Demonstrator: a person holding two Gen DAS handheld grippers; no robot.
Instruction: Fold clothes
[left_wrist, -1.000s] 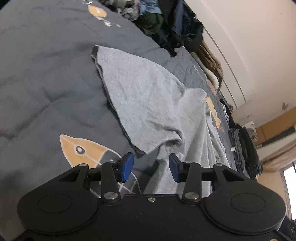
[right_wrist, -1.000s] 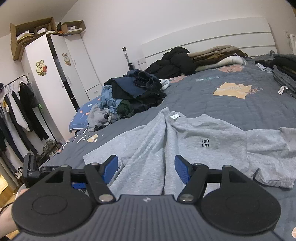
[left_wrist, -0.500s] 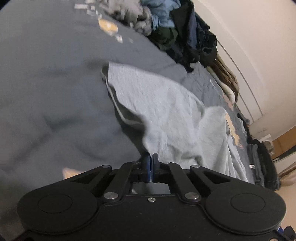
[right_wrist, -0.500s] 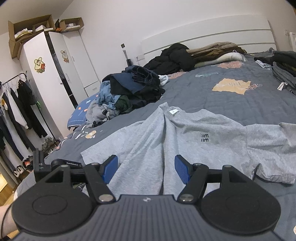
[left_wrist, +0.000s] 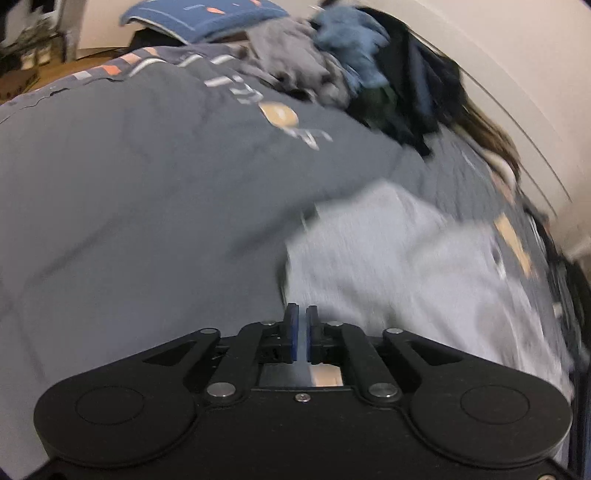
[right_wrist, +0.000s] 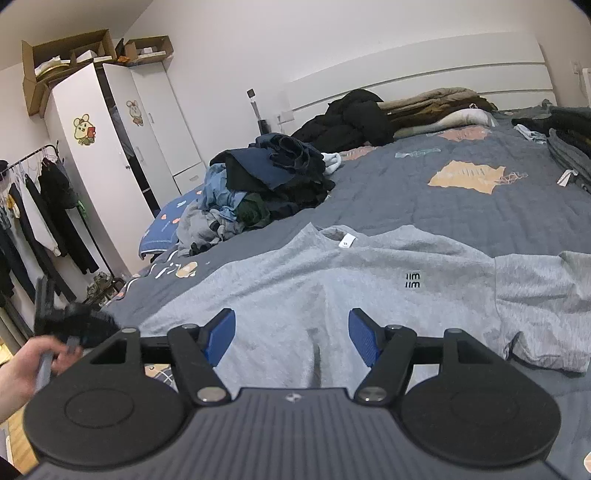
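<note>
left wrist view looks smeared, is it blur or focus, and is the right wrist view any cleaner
Left wrist view: motion blur streaks the grey t-shirt and bedspread, while the left gripper itself stays sharp. Right wrist view: crisp, evenly lit, no glare, only fisheye bending at the edges; just the person's hand at lower left is smeared.

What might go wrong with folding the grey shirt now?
The left tool has a bit of the grey T-shirt between its pads, but its jaws are opening, so the cloth may slip out. The right tool hangs open, holding nothing down, so the whole shirt might drag and wrinkle.
</note>
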